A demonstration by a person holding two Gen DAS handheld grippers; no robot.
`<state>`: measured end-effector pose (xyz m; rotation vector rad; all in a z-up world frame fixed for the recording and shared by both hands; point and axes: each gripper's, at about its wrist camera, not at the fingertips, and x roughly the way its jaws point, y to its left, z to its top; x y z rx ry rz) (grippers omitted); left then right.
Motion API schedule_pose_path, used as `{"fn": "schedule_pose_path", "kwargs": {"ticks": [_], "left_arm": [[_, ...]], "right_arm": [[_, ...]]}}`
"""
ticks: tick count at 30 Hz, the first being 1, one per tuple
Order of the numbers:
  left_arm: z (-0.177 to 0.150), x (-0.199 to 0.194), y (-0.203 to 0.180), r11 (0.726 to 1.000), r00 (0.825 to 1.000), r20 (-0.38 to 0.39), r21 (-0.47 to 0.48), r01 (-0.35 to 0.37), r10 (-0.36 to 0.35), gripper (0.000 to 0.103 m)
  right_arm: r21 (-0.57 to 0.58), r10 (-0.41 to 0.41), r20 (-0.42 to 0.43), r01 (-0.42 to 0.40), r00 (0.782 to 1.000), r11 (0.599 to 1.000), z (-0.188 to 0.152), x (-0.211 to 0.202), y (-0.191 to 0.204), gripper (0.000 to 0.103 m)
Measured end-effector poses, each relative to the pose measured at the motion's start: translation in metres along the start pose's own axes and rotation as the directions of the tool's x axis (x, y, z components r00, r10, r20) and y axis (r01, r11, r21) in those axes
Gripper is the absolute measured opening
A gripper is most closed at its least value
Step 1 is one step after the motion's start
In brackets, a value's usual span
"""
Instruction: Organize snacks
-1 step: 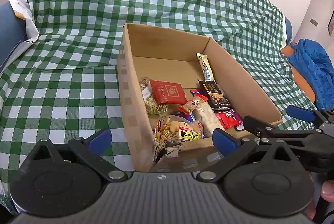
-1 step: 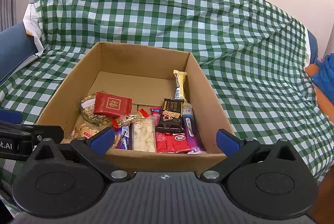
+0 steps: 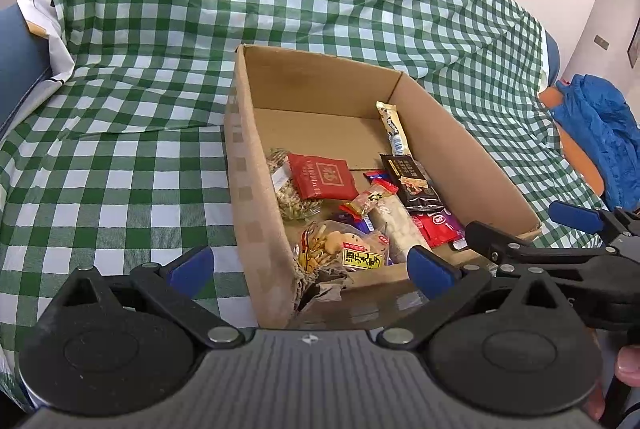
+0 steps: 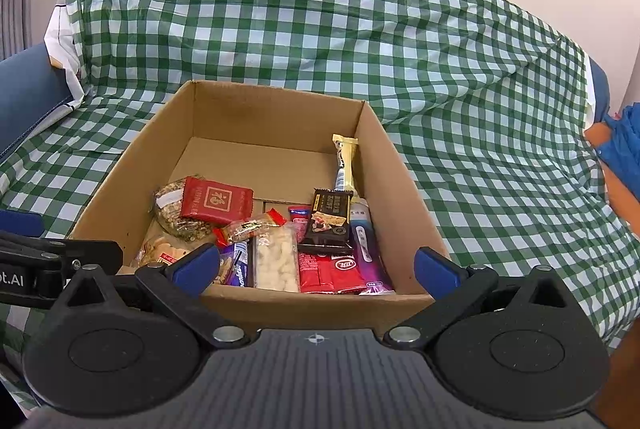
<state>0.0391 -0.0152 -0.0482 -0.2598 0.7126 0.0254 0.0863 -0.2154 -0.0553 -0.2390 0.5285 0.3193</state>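
An open cardboard box [image 4: 400, 189] sits on the checked cloth and holds several snacks. Among them are a red packet [image 4: 216, 205], a black bar [image 4: 330, 225], a cream bar [image 4: 345, 161] leaning on the right wall, a clear bag of nuts [image 4: 276, 257] and a red wafer pack [image 4: 332, 269]. In the left wrist view a cracker bag with a yellow label [image 3: 344, 249] lies in the near corner. My left gripper [image 3: 312, 265] is open over the box's near left corner [image 3: 256, 189], holding nothing. My right gripper [image 4: 316, 265] is open at the near wall, also holding nothing.
A green and white checked cloth [image 4: 480, 109] covers the sofa seat and back. A blue garment [image 3: 600, 133] lies on something orange at the right. The blue sofa arm [image 3: 16, 61] shows at the left. A person's thumb [image 3: 628, 365] is at the right edge.
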Motion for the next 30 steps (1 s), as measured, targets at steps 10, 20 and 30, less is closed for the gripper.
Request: {"fn": "schedule_pose_path", "kwargs": {"ticks": [10, 20, 30], "left_arm": [[-0.001, 0.0008, -0.0021, 1.0, 1.0, 0.003, 0.008, 0.002, -0.002, 0.103], [-0.0027, -0.0002, -0.0043, 1.0, 1.0, 0.007, 0.013, 0.006, -0.006, 0.103], [-0.0015, -0.0005, -0.0036, 1.0, 1.0, 0.023, 0.023, 0.016, -0.016, 0.103]], "right_arm": [[-0.005, 0.002, 0.002, -0.002, 1.0, 1.0, -0.0002, 0.0004, 0.0012, 0.102], [-0.006, 0.004, 0.003, -0.004, 1.0, 1.0, -0.0003, 0.0004, 0.0013, 0.102], [0.005, -0.005, 0.03, 0.005, 1.0, 1.0, 0.0014, -0.0021, -0.0008, 0.102]]}}
